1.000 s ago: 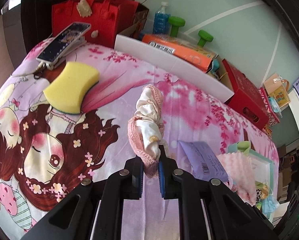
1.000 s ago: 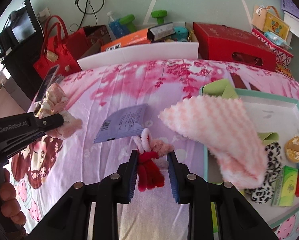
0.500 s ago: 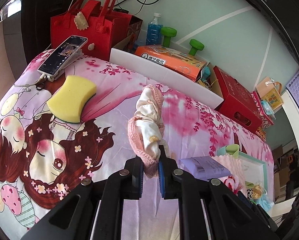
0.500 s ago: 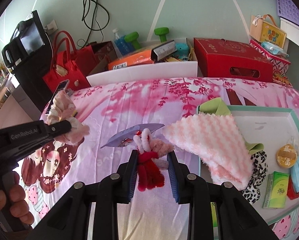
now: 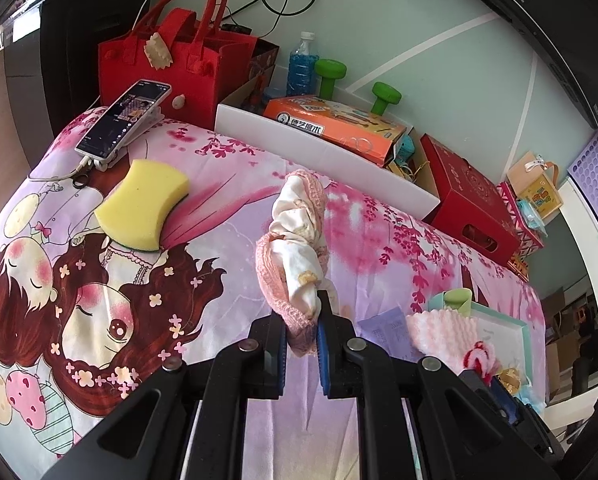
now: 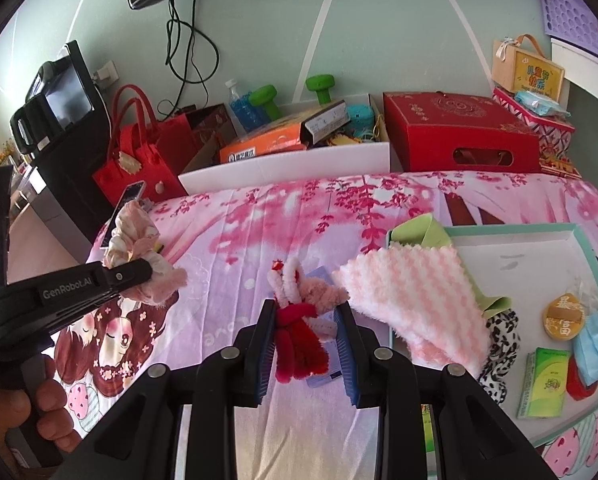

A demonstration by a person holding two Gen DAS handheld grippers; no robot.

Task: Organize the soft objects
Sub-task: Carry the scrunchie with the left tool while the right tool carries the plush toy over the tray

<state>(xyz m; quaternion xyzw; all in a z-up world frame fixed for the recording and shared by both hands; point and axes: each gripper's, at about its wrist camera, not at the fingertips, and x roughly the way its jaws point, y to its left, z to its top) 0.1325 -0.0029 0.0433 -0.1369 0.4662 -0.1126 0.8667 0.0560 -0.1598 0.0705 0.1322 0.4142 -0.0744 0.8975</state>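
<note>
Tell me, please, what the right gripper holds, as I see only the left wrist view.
Observer: The right gripper is shut on a red-and-pink plush toy.
Operator: Thank you. What lies in the tray past the towel?
Observer: A leopard-print cloth, a green packet, a blue mask and a round gold item.
Operator: Can you see the left gripper from outside?
Observer: Yes. It is shut on the frilly cloth, and the person's hand grips its handle below.
</note>
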